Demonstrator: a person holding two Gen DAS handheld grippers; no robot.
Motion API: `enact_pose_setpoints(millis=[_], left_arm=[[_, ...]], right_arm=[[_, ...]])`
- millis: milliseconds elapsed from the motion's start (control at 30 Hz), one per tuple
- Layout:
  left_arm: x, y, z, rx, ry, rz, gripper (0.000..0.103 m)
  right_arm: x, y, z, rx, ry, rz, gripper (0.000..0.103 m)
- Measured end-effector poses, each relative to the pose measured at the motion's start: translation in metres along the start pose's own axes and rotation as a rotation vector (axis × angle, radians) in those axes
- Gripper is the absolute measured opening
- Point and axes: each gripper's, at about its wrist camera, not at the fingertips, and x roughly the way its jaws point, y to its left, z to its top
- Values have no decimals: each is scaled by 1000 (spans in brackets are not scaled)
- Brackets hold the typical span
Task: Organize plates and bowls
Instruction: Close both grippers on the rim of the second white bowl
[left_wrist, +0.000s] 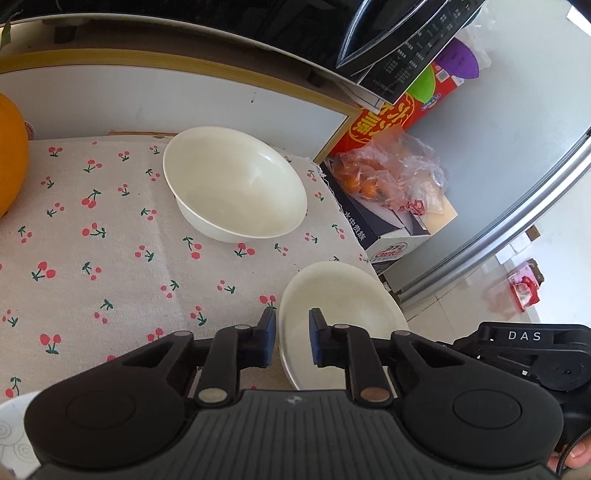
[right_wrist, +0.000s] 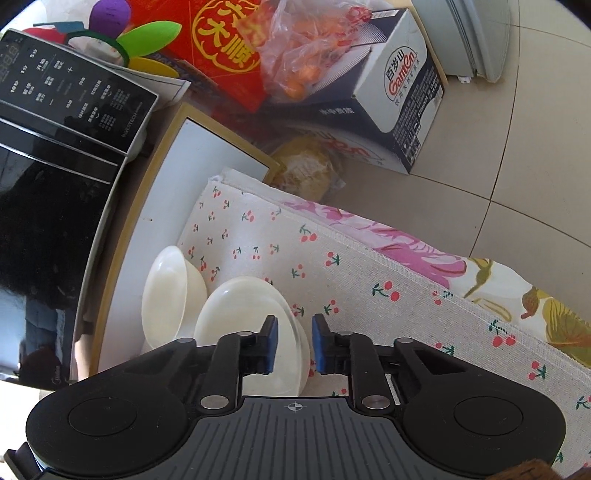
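The left claw (left_wrist: 292, 341) hides the plate's (left_wrist: 340, 295) near rim. The frame edge cuts off an orange object (left_wrist: 11, 155) and a patterned dish (left_wrist: 13, 435).

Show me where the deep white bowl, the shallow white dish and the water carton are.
deep white bowl (left_wrist: 236, 184), left wrist view, inner wall.
shallow white dish (left_wrist: 340, 295), left wrist view, inner surface.
water carton (right_wrist: 402, 99), right wrist view, printed end face.
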Motion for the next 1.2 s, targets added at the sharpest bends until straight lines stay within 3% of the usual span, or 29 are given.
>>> enact_pose_setpoints(millis=[200, 600, 867, 1200], left_arm=[[-2, 1, 0, -3, -13, 17, 8], [-50, -4, 1, 42, -98, 46, 7], [-91, -5, 2, 15, -132, 70, 6], [-150, -7, -11, 6, -184, 197, 7]], right_arm=[[-3, 6, -1, -60, -18, -3, 8], [-24, 31, -15, -127, -59, 45, 8], [-43, 46, -24, -135, -37, 137, 8], [-55, 74, -53, -196, 34, 264, 8]])
